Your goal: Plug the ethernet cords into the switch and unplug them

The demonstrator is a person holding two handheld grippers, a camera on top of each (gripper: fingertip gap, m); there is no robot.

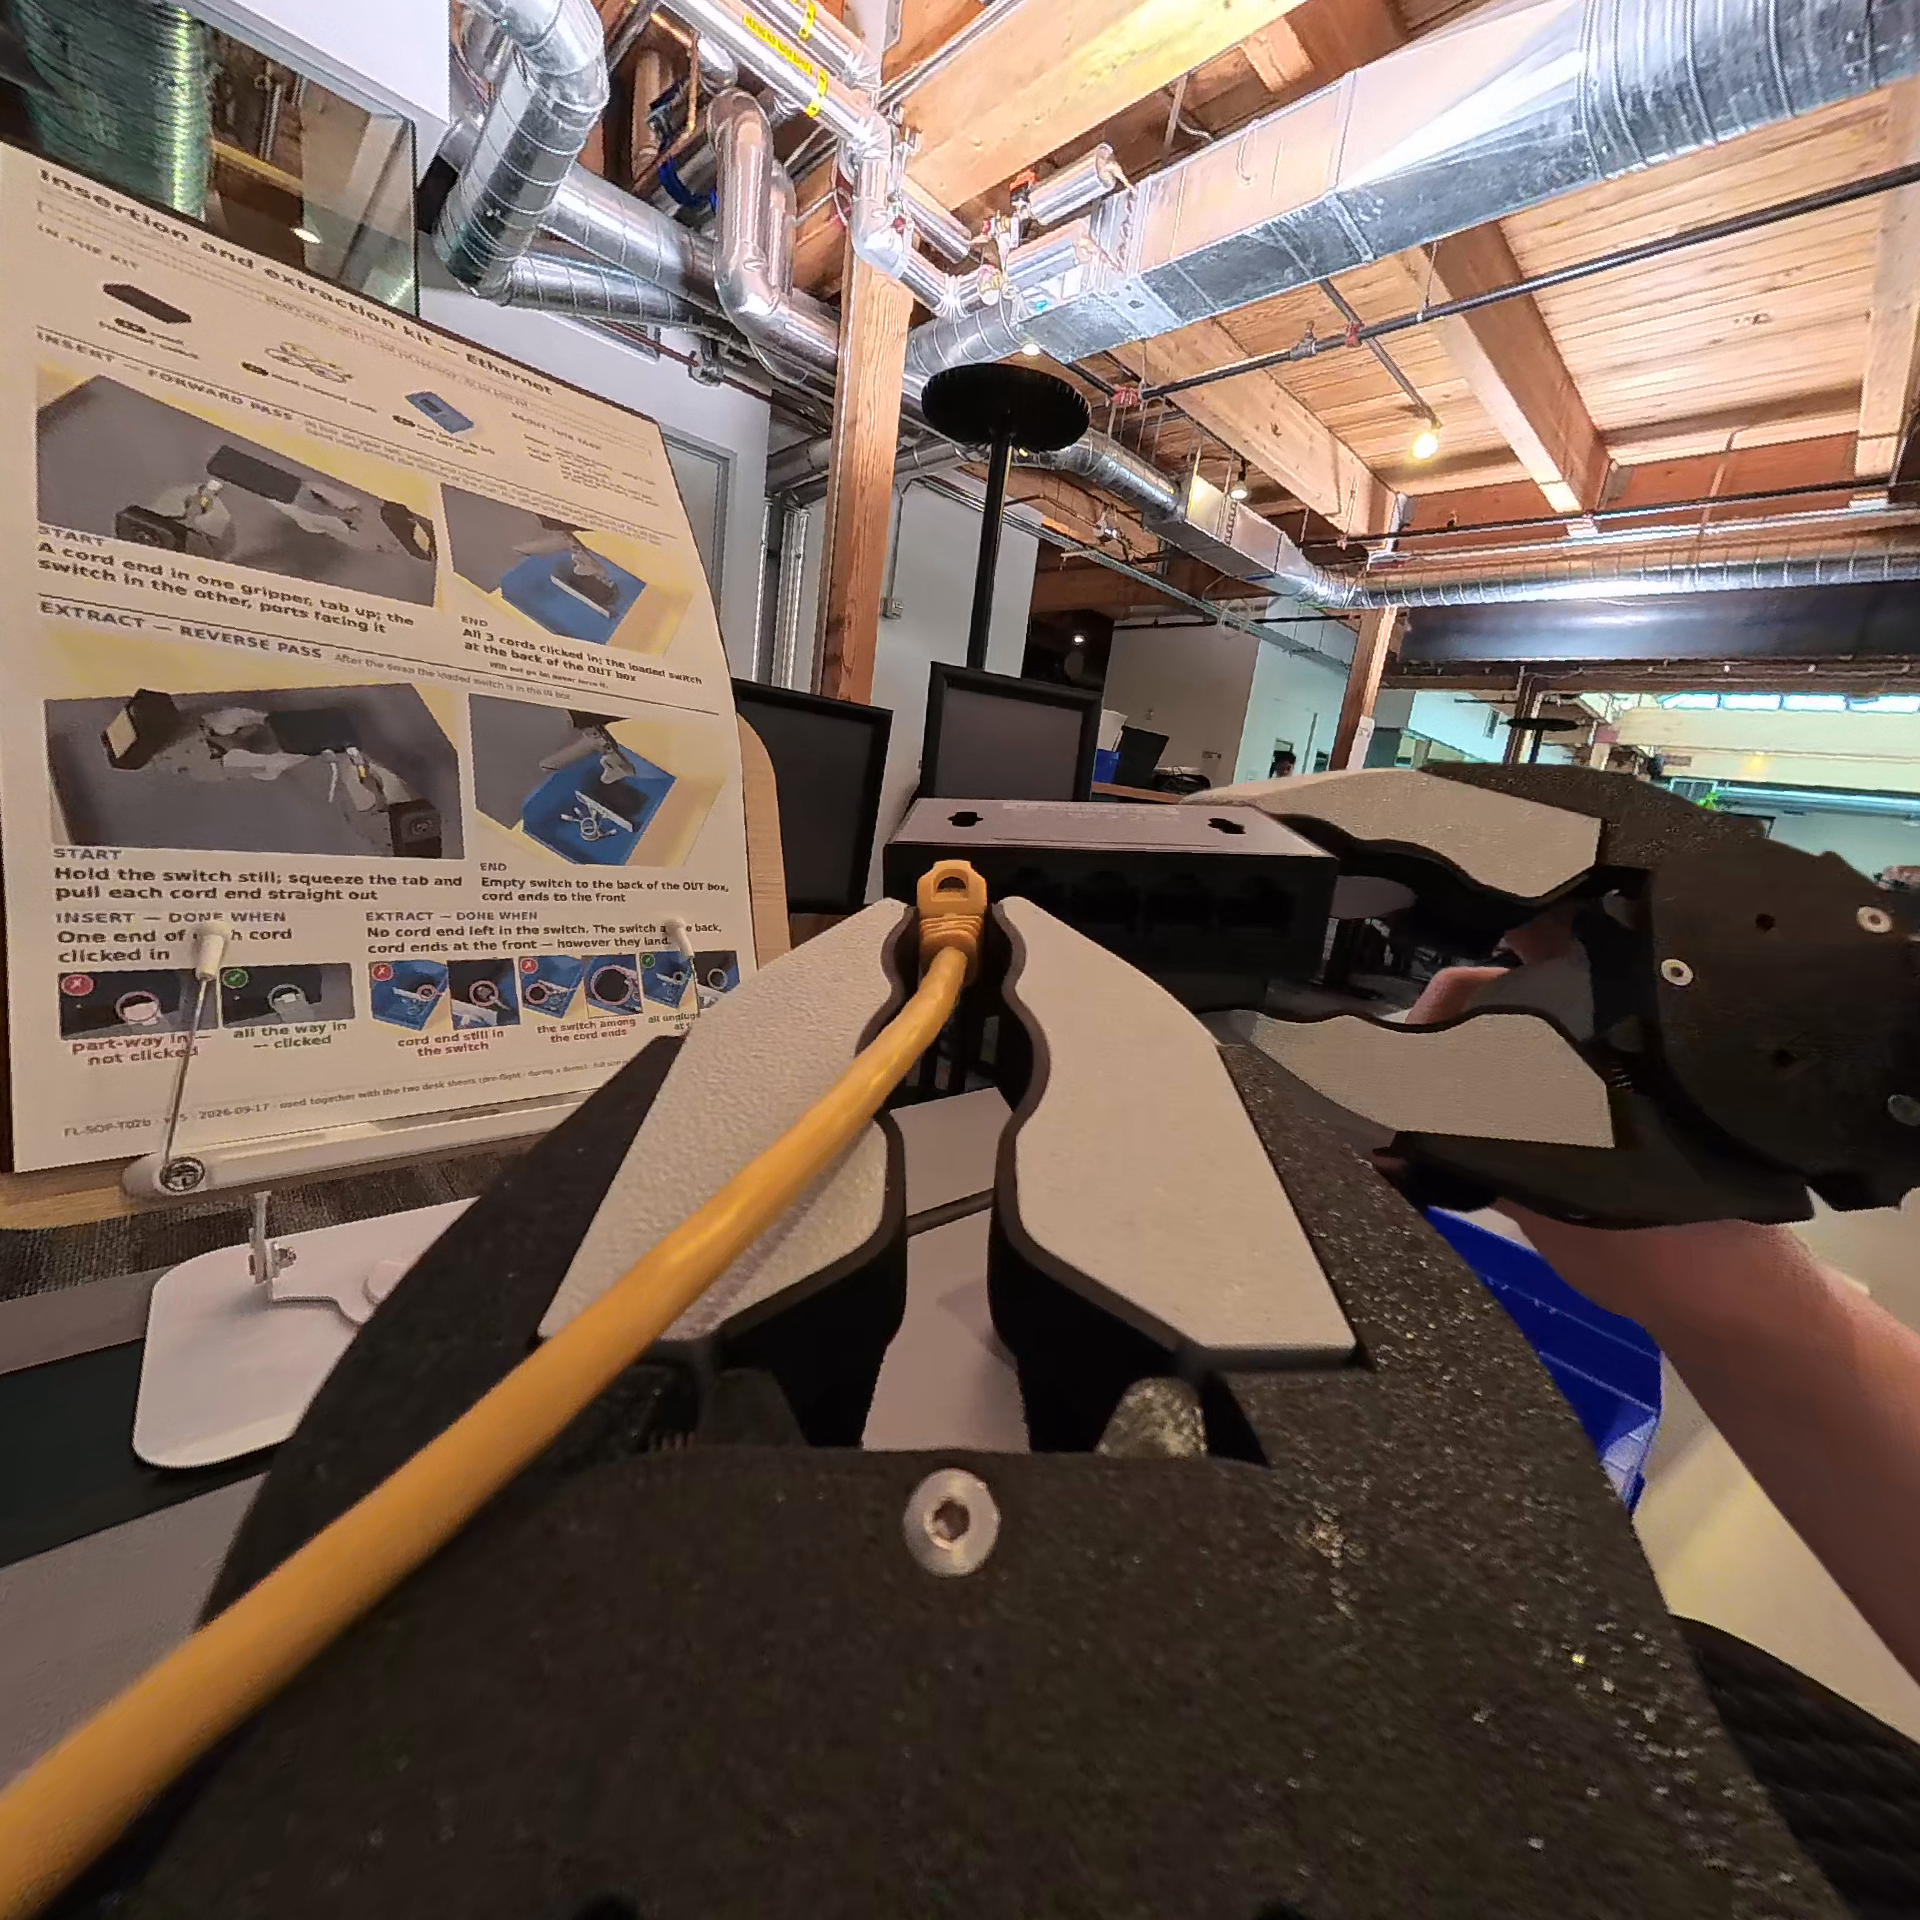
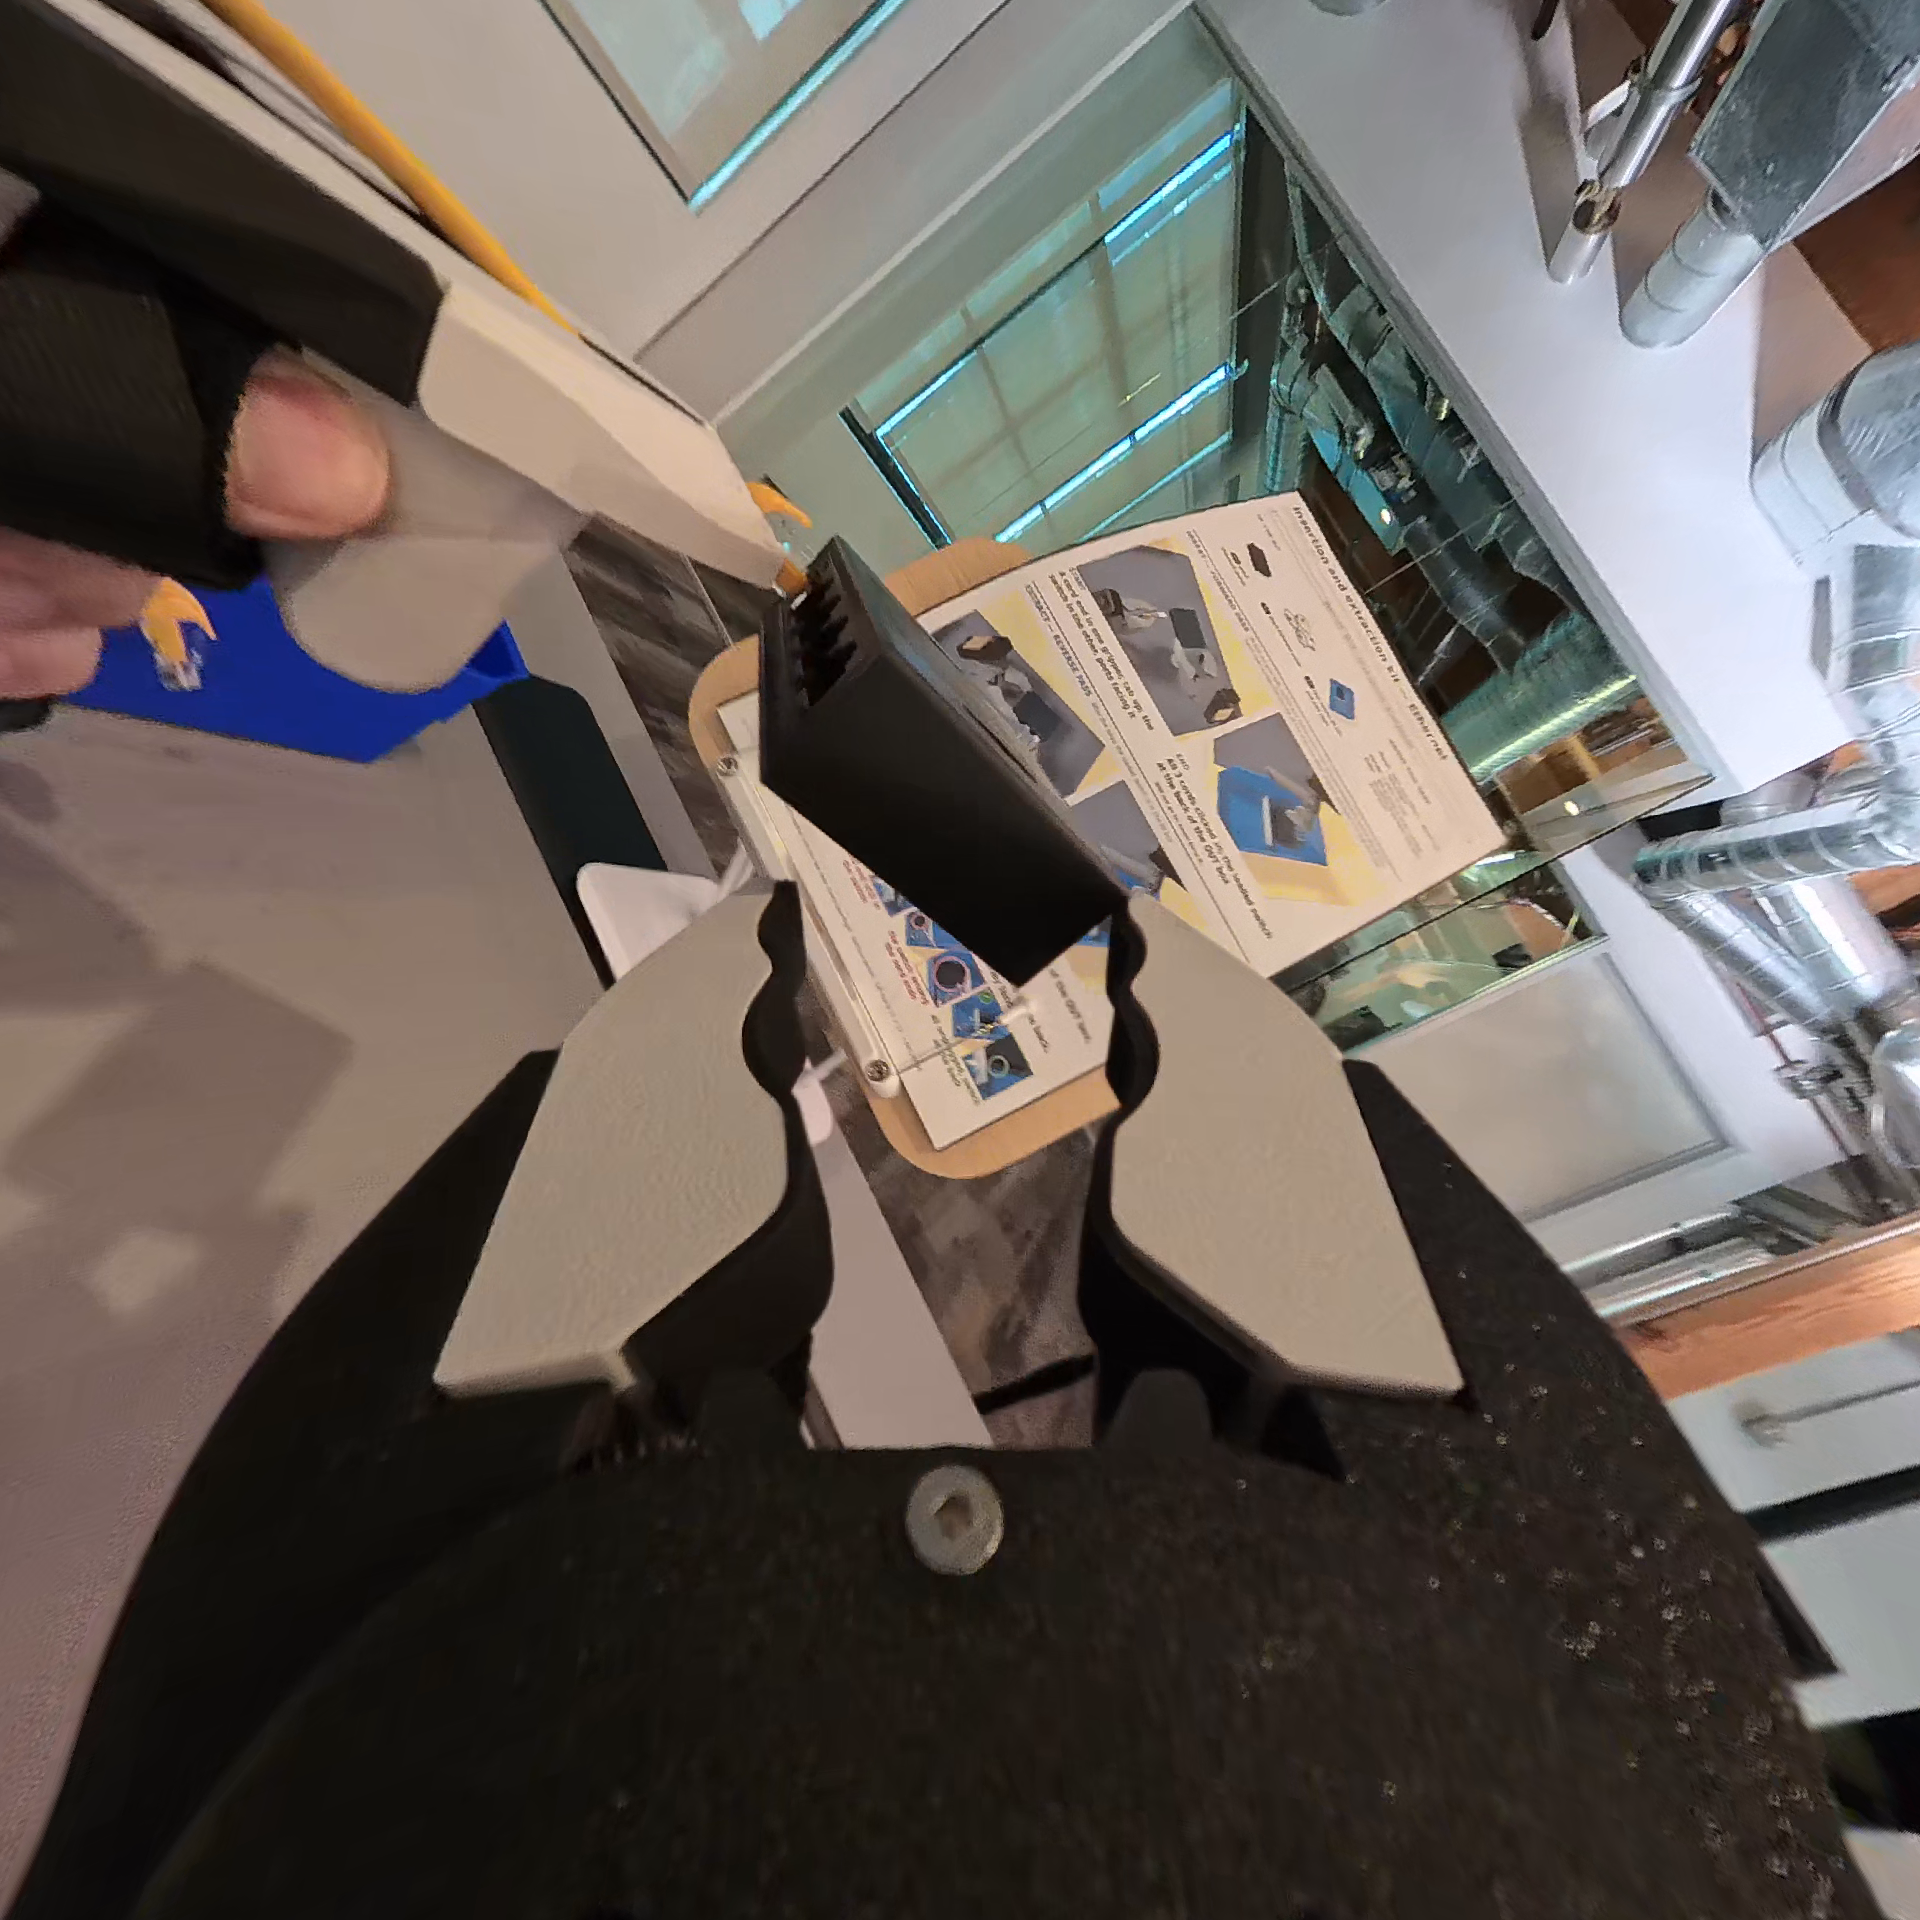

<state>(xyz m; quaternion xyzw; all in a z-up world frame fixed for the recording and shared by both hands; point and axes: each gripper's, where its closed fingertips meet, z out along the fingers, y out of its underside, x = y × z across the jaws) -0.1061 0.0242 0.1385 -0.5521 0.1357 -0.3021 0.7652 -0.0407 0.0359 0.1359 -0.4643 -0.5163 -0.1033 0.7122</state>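
Far left of the switch, propped upright on the desk: a printed instruction sheet on a white stand. Left gripper pinched narrow on the yellow ethernet cord just behind its plug, cord trailing back over the left finger, plug nosed up to the port face, probably for a straight push; seated or not, impossible to tell. Black switch clamped at its rear end in the right gripper, ports turned toward the plug, likely to brace against insertion. Remaining ports beside the plug empty. Below and right of the switch, a blue bin.
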